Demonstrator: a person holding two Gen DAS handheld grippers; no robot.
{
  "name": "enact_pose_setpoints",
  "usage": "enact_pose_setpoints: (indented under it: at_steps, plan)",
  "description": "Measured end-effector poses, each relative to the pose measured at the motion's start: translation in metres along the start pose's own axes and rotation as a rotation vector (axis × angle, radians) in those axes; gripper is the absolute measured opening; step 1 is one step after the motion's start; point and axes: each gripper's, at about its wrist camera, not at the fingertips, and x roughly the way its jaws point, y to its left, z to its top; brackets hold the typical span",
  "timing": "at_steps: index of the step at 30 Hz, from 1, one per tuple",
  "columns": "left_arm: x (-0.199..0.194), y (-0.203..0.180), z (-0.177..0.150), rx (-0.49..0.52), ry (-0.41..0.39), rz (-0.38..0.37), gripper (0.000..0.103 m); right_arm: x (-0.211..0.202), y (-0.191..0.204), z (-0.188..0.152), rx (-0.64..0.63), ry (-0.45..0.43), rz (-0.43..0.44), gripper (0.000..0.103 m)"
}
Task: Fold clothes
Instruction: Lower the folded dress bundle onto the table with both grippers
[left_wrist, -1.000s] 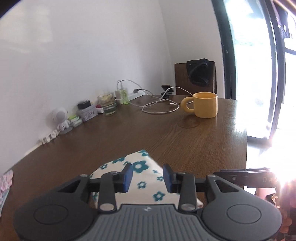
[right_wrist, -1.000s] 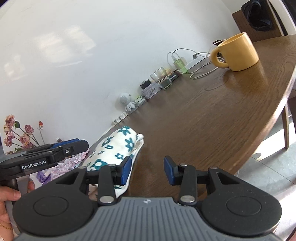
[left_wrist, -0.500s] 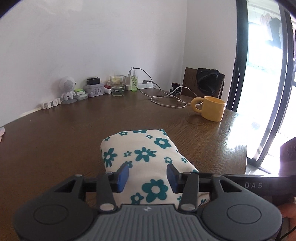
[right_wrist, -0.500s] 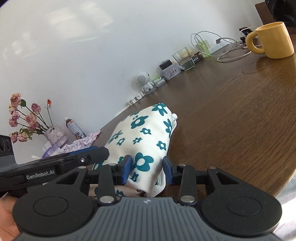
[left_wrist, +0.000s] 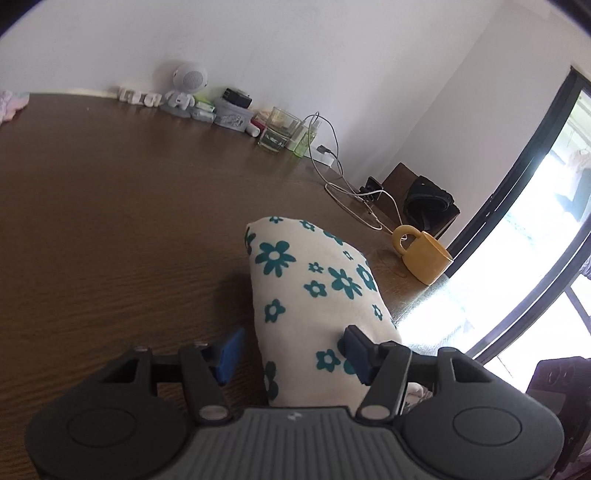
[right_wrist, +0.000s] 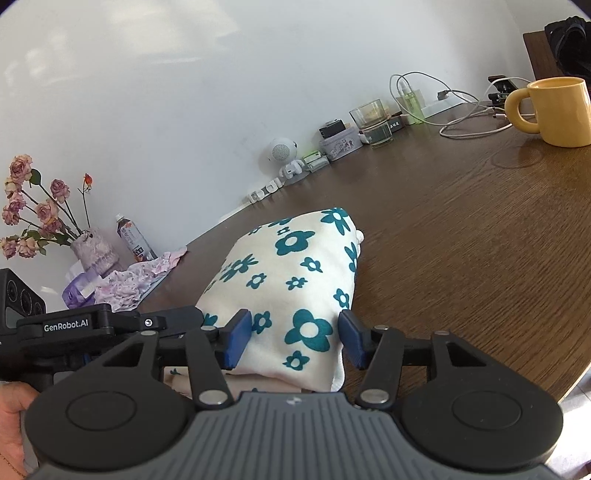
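Observation:
A cream cloth with teal flowers (left_wrist: 317, 288) lies folded into a thick bundle on the brown wooden table (left_wrist: 110, 221). My left gripper (left_wrist: 293, 350) is open at the bundle's near end. Its right pad rests against the fabric and its left pad stands a little clear. In the right wrist view the same cloth (right_wrist: 291, 273) sits between the blue pads of my right gripper (right_wrist: 294, 339), which is open and straddles the near end. The left tool's black housing (right_wrist: 92, 325) lies beside the cloth, held by a hand (right_wrist: 11, 424).
A yellow mug (right_wrist: 554, 110) and loose cables (right_wrist: 469, 125) are at the far right, near the table edge. A glass (left_wrist: 277, 133), small boxes and a white robot figure (left_wrist: 184, 85) line the wall. A vase of roses (right_wrist: 92, 251), a bottle (right_wrist: 135, 240) and pink clothing (right_wrist: 136, 277) lie at the left.
Both grippers have opened wider and come in over the folded cloth, so their pads now stand on either side of its near end. The left view has tilted.

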Motion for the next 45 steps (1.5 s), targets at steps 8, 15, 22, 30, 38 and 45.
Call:
enact_pose_setpoints:
  at_steps: [8, 15, 22, 30, 38, 45]
  plan:
    - [0.004, 0.007, -0.004, -0.02, 0.004, -0.048, 0.049, 0.001, 0.006, -0.002, -0.034, 0.01, -0.015, 0.047]
    - [0.005, 0.007, -0.007, 0.007, 0.003, -0.057, 0.048, 0.001, 0.009, -0.003, -0.066, 0.02, -0.031, 0.048]
    - [-0.008, -0.002, 0.006, 0.078, -0.031, -0.027, 0.056, -0.002, 0.017, 0.019, -0.113, 0.021, -0.028, 0.05]
    - [0.024, -0.014, 0.047, 0.116, 0.077, 0.04, 0.051, 0.031, 0.032, 0.053, -0.204, 0.132, -0.081, 0.031]
    - [0.05, -0.012, 0.066, 0.109, 0.228, 0.056, 0.048, 0.047, 0.026, 0.069, -0.182, 0.235, -0.089, 0.028]
    - [0.066, -0.026, 0.092, 0.119, 0.221, 0.154, 0.053, 0.076, 0.028, 0.103, -0.15, 0.27, -0.138, 0.039]
